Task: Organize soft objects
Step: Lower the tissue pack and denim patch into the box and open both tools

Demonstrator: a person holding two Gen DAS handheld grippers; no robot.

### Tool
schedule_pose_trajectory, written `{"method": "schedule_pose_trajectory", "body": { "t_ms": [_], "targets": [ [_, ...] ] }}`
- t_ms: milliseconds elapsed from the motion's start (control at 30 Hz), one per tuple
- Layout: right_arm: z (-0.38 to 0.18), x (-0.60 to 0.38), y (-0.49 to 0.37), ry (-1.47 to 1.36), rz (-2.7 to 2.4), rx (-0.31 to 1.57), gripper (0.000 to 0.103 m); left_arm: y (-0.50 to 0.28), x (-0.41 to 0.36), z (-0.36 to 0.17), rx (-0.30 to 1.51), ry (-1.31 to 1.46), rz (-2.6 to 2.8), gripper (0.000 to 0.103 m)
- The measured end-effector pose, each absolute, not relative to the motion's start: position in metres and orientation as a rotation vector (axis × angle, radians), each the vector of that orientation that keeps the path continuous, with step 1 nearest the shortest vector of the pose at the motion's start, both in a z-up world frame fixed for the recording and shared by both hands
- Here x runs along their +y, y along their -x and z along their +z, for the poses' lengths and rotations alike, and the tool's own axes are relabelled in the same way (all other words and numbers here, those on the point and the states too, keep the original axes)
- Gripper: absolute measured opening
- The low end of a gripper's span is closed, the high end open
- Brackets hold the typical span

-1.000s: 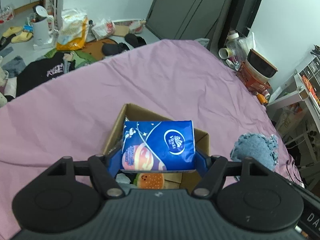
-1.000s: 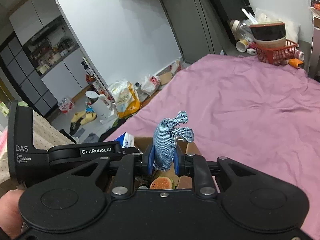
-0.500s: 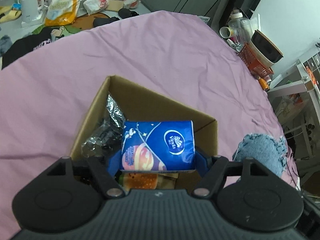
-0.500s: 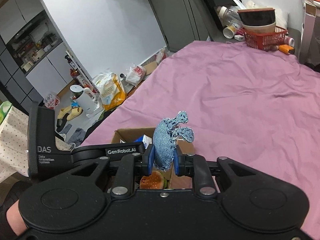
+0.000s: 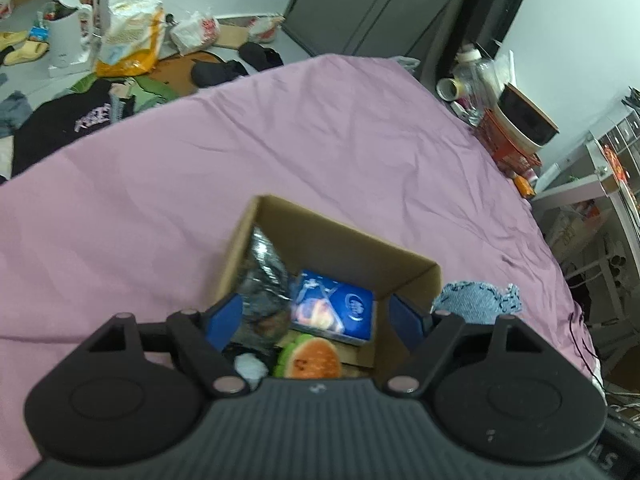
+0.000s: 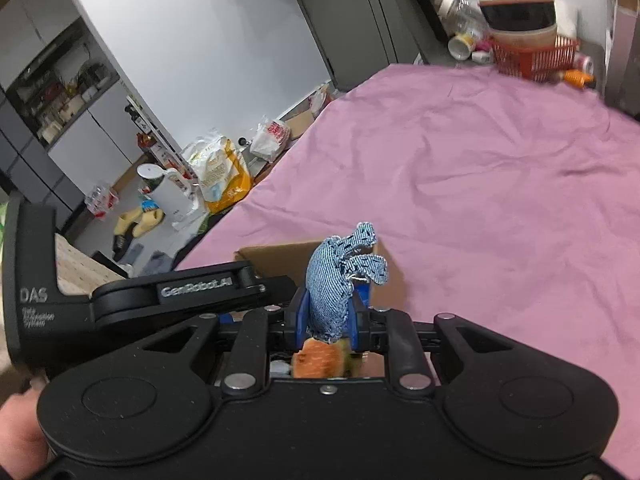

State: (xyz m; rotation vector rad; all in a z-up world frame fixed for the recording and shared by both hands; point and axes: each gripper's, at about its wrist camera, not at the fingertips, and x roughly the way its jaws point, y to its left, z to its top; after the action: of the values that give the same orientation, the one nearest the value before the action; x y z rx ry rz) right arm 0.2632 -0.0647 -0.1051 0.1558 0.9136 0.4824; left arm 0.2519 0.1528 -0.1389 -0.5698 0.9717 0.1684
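An open cardboard box [image 5: 344, 240] sits on the pink bed sheet [image 5: 280, 140]. Inside lie a blue tissue pack [image 5: 336, 312], a crumpled silver bag [image 5: 264, 276] and a burger plush [image 5: 316, 360]. My left gripper [image 5: 316, 312] hovers over the box; its jaws are opening, with nothing pressed between the blue pads [image 5: 224, 316]. The tissue pack lies loose below them. My right gripper [image 6: 328, 316] is shut on a blue denim soft toy [image 6: 336, 276], held just above the box's right edge [image 6: 272, 252]. The denim toy [image 5: 476, 300] also shows beside the box in the left wrist view.
A red basket [image 6: 532, 56] with stacked bowls and bottles stands past the bed's far corner. The floor to the left holds a white kettle [image 6: 164, 192], a yellow bag [image 6: 220, 180], slippers and clothes. A white shelf unit [image 5: 600, 184] stands right of the bed. A hand [image 6: 20, 432] grips the left tool.
The left jaws have spread and the tissue pack has dropped from between them into the box. The left gripper came lower over the box. The right gripper keeps hold of the denim toy.
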Motion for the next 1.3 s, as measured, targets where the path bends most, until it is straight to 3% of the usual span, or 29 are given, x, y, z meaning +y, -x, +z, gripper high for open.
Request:
{"method": "schedule_pose_trajectory", "body": {
  "t_ms": [133,267,500,633,667,867,1000,1300],
  "targets": [
    [-0.11,-0.058,-0.263,-0.129,0.473,0.917,0.025,-0.246,0.161,-0.131,0.965,0.566,0.178,0.079],
    [-0.109,-0.06,-0.263,-0.169,0.454,0.918,0.055,-0.239,0.164,-0.125,0.969,0.535,0.195,0.079],
    [-0.095,-0.073,-0.255,-0.199,0.458,0.899,0.064,-0.221,0.161,-0.113,0.966,0.519,0.242,0.079],
    [-0.08,-0.085,-0.248,-0.23,0.468,0.868,0.081,-0.209,0.157,-0.098,0.944,0.492,0.268,0.083],
    [-0.075,-0.088,-0.246,-0.231,0.469,0.858,0.081,-0.205,0.156,-0.093,0.933,0.489,0.272,0.09],
    [-0.05,-0.113,-0.236,-0.285,0.472,0.808,0.084,-0.183,0.149,-0.064,0.874,0.486,0.275,0.103],
    [-0.039,-0.122,-0.225,-0.279,0.476,0.788,0.085,-0.166,0.142,-0.05,0.835,0.479,0.276,0.103],
    [-0.019,-0.136,-0.186,-0.241,0.493,0.731,0.1,-0.127,0.122,-0.028,0.77,0.455,0.238,0.103]
  ]
}}
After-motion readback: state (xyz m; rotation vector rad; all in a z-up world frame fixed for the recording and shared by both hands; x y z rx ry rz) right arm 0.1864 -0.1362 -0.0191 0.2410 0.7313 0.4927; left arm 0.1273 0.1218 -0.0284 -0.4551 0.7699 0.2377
